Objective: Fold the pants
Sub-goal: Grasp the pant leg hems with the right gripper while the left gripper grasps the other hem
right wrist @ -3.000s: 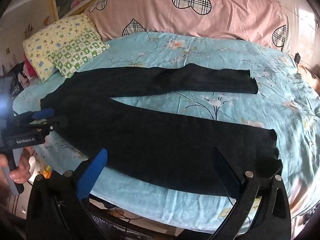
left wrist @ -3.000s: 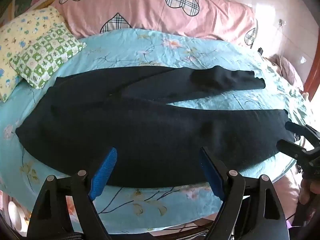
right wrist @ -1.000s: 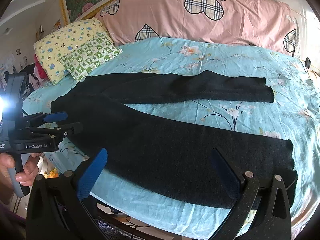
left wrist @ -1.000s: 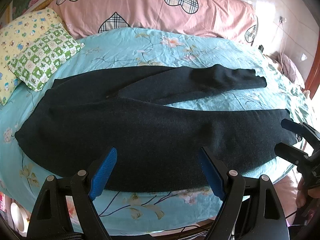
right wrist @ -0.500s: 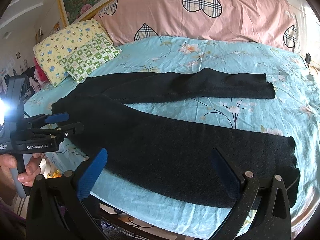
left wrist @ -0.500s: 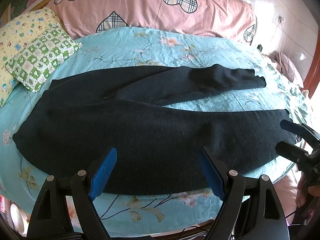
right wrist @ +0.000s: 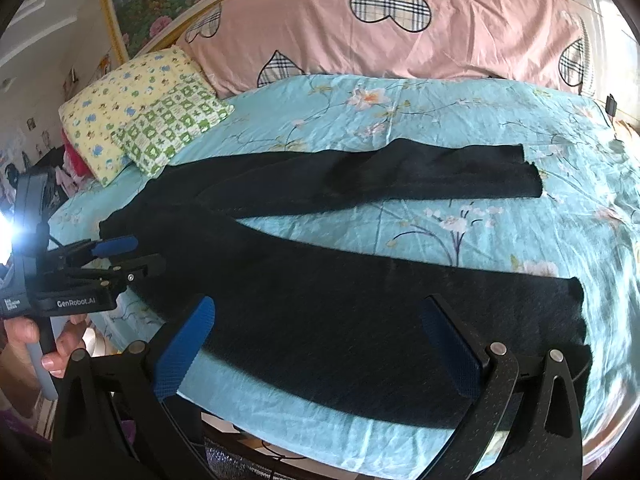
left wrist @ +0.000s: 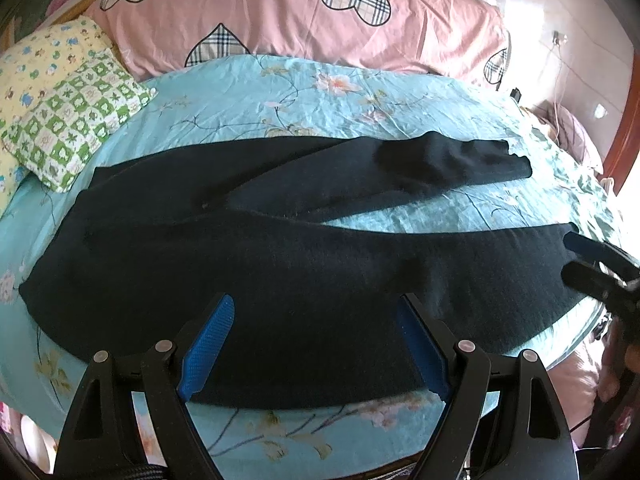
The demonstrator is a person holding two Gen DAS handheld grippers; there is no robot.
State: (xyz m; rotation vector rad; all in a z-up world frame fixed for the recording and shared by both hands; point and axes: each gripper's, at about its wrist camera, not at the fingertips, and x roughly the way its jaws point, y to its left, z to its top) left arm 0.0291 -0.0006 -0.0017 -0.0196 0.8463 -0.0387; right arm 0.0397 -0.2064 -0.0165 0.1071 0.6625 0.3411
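Note:
Black pants (left wrist: pixel 280 264) lie flat on the light blue floral bed sheet (left wrist: pixel 280 104), waist to the left, both legs spread apart toward the right. They also show in the right wrist view (right wrist: pixel 340 304). My left gripper (left wrist: pixel 316 312) is open and empty, hovering over the near leg close to the bed's front edge. My right gripper (right wrist: pixel 316 316) is open and empty above the near leg's lower part. The left gripper also shows in the right wrist view (right wrist: pixel 132 256) near the waistband. The right gripper shows in the left wrist view (left wrist: pixel 580 256) by the near leg's hem.
A long pink pillow (left wrist: pixel 300 24) lies along the head of the bed. A green checked pillow (left wrist: pixel 76 124) and a yellow one (right wrist: pixel 116 100) sit at the back left. The bed's front edge (right wrist: pixel 320 440) runs just below the grippers.
Both grippers have shifted only slightly relative to the pants. The right gripper sits a little higher and closer to the near leg's hem. Both stay open.

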